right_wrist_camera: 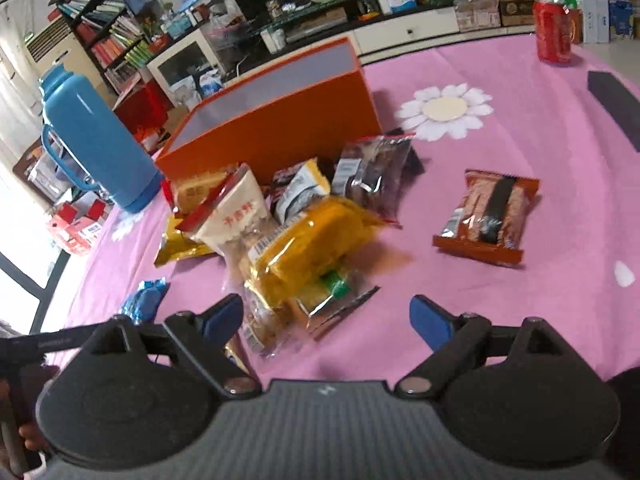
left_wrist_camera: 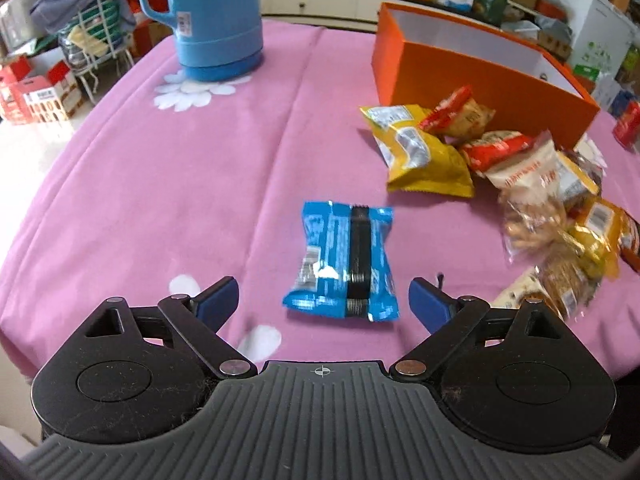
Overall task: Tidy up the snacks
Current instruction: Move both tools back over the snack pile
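A blue snack packet lies alone on the pink tablecloth, just ahead of my open, empty left gripper. An open orange box stands at the far right, with a pile of snack packets in front of it. In the right wrist view, my right gripper is open and empty over the near edge of the pile. An orange-brown packet lies alone to the right. The orange box stands behind the pile. The blue packet shows at the left.
A blue thermos jug stands at the table's far left; it also shows in the right wrist view. A red can stands at the far right. A dark flat object lies at the right edge. Cluttered shelves surround the table.
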A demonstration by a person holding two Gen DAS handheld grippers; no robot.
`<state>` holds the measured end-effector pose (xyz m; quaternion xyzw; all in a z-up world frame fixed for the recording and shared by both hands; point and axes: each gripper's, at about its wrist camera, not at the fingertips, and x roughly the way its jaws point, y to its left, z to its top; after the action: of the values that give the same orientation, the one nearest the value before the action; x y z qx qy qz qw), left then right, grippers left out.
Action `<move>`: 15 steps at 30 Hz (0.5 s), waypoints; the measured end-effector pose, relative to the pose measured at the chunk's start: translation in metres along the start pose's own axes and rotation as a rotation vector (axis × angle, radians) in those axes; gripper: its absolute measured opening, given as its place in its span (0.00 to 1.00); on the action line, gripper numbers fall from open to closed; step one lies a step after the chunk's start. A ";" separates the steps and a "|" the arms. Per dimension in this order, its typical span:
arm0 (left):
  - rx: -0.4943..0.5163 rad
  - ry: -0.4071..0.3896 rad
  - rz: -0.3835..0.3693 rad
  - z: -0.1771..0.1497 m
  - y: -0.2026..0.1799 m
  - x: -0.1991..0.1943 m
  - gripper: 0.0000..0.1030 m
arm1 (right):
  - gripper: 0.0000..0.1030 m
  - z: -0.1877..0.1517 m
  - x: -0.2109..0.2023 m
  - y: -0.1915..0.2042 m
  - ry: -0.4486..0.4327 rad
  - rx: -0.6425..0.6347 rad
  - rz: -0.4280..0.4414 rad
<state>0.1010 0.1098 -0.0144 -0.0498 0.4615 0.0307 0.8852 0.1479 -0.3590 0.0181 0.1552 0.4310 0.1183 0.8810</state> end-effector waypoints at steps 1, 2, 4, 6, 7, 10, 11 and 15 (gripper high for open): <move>0.001 0.005 -0.003 0.003 -0.001 0.005 0.73 | 0.88 0.000 -0.003 0.001 -0.005 -0.001 -0.004; 0.009 0.006 -0.011 0.006 -0.004 0.007 0.73 | 0.88 0.000 -0.006 -0.001 -0.010 -0.004 -0.008; 0.015 0.013 0.005 0.010 -0.009 0.016 0.72 | 0.88 0.000 -0.013 -0.003 -0.020 -0.019 -0.023; 0.003 0.007 -0.001 0.012 -0.011 0.014 0.71 | 0.89 0.000 -0.015 -0.002 -0.011 -0.029 -0.028; -0.012 -0.004 -0.030 0.011 -0.013 0.008 0.71 | 0.89 -0.001 -0.014 -0.002 -0.001 -0.035 -0.019; -0.025 0.008 -0.141 0.005 -0.024 -0.005 0.72 | 0.89 -0.010 -0.004 0.004 0.039 -0.060 -0.012; -0.016 0.025 -0.183 0.001 -0.032 -0.008 0.72 | 0.89 -0.012 0.001 0.003 0.057 -0.056 -0.019; 0.021 0.104 -0.276 -0.013 -0.074 -0.005 0.73 | 0.88 -0.013 0.004 -0.008 0.058 -0.023 -0.030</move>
<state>0.0953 0.0352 -0.0136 -0.1049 0.4957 -0.0987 0.8565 0.1406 -0.3630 0.0042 0.1349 0.4571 0.1146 0.8716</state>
